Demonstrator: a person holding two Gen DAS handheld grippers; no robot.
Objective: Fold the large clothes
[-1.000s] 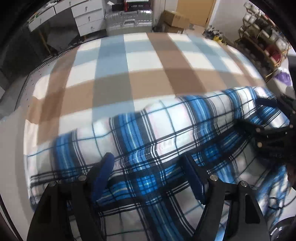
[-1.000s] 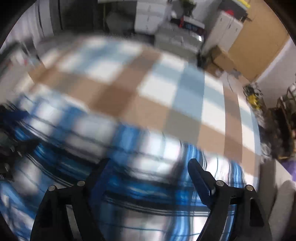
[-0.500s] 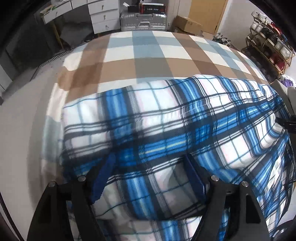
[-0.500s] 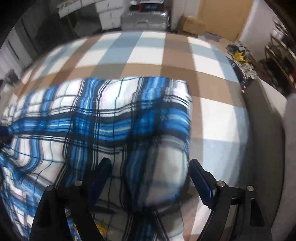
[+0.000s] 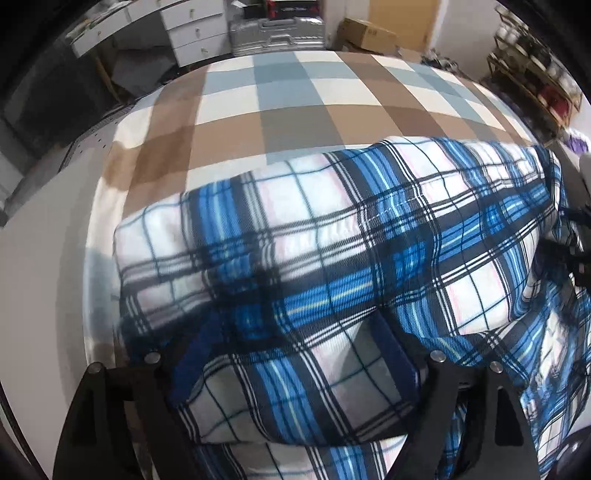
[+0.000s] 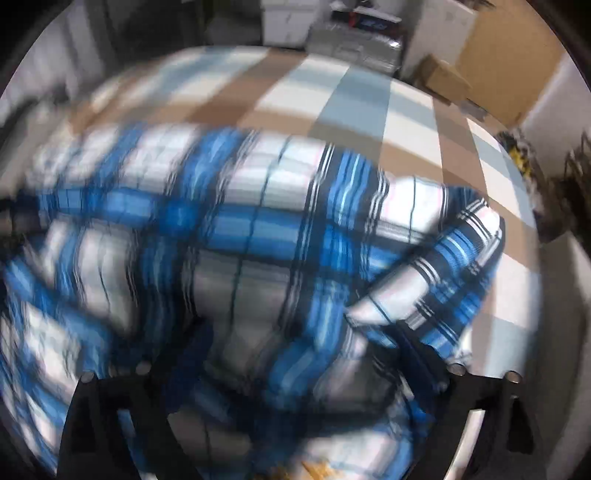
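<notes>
checked bedspread point(image 5: 295, 122) — plaid garment point(image 5: 332, 229) bunched between both hand-held grippers.

Left tongs point(image 5: 295, 354) wide apart, plaid garment point(image 5: 332, 258) bunched btwn fingers, on checkered blanket point(image 5: 295, 96).

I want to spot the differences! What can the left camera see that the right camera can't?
Only the left wrist view shows the white drawers, the shelf rack, and the other gripper poking in at the edge.

Only the right wrist view shows a folded-over corner of the blue plaid garment and something yellow on the floor. It is blurrier.

Both show the plaid garment on the brown and blue checked bed cover, the silver suitcase, a cardboard box, and cloth bunched between wide-apart fingers.
</notes>
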